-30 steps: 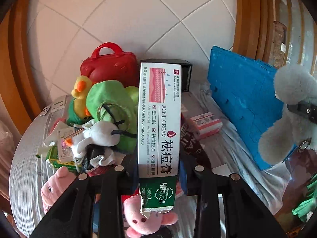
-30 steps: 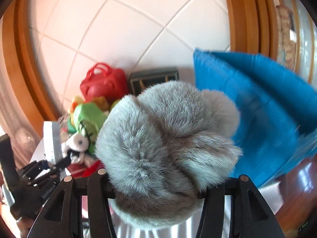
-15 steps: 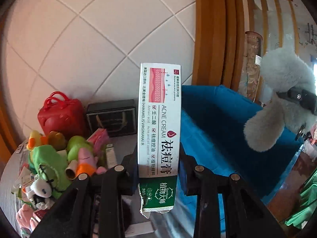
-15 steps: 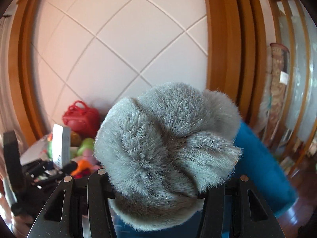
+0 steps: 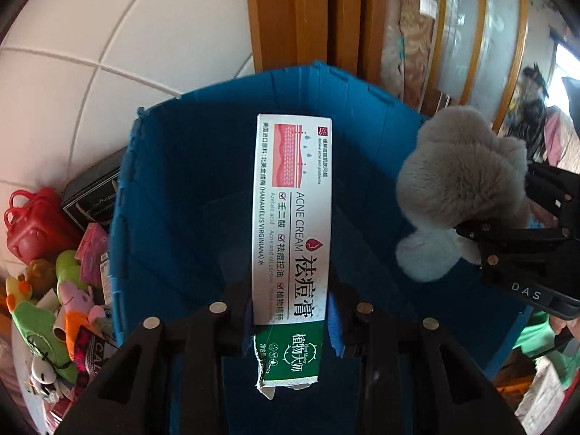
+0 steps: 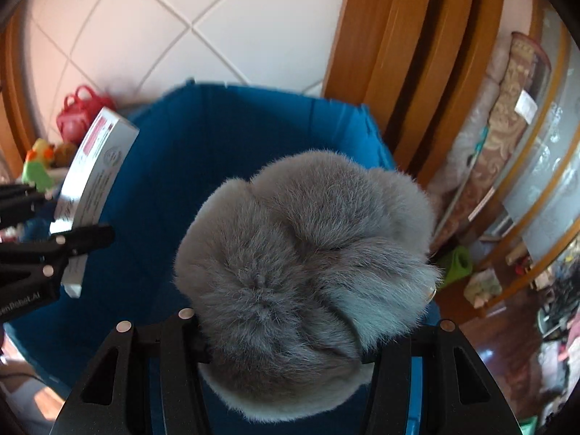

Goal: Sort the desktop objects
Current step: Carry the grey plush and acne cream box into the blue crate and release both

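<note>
Left gripper: clamped on acne cream box, jaws narrow, pressing the long carton's two sides near its green lower end. Carton upright along the fingers, white printed face toward the camera, torn flap at the bottom edge. Held above the open mouth of the blue bin, over its middle, not touching wall or floor.

Right gripper: closed on grey plush toy, jaws partly apart with the fur squeezed between them. Plush bulging well past the fingertips, hiding most of what lies under it. Held over the bin's right side, close to the right-hand wall, above the rim.

From the right wrist view: left gripper and its carton at the left edge of the bin opening, the two held things apart, side by side over the same bin. From the left wrist view: right gripper black, entering from the right, plush pointing inward over the bin.

Bin interior dark blue, folded flaps showing on the floor; contents otherwise hard to make out.

Left of the bin, along the tabletop's far left edge: red toy bag, black box against the bin's left wall, and a heap of soft toys in green, yellow, pink and white. Tiled wall behind; wooden frame beyond the bin's far rim.
</note>
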A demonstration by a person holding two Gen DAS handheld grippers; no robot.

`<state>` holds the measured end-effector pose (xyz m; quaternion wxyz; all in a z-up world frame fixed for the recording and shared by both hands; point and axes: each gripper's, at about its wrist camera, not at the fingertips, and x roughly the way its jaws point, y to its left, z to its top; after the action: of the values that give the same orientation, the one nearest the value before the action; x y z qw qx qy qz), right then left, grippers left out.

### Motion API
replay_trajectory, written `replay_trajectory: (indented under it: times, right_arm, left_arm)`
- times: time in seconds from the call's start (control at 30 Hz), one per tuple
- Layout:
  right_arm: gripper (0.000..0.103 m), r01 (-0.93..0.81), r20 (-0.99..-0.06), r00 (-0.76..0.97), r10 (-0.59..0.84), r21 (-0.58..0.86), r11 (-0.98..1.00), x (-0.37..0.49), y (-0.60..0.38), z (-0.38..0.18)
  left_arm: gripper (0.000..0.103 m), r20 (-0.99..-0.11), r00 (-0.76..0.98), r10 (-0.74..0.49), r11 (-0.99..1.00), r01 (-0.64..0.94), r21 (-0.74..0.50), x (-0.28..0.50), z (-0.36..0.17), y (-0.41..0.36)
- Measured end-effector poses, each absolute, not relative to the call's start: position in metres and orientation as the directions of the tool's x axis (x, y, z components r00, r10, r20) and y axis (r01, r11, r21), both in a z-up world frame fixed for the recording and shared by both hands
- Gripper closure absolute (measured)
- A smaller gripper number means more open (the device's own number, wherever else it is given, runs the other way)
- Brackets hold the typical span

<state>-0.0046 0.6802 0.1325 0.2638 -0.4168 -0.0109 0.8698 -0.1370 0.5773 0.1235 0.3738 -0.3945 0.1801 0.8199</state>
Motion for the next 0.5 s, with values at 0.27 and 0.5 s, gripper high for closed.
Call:
replay_trajectory:
  times: [0.27,0.5]
  right_arm:
    - [0.051,-0.421,-0.73,-0.515,0.449,-0.241,-0.874,0.004,0.691,0.114]
    - [0.05,-0.422,-0.748,-0.495,0.441,-0.237,-0.875,0.001,0.709,0.108]
  left_arm:
    - [0.072,-0.81,-0.415,0.415,-0.664,-0.746,0.043,-0.133,0.114,0.59]
    - [0.072,-0.829,-0.415,0.374,-0.68,-0.731,0.06,-0.137,0.102,0.585]
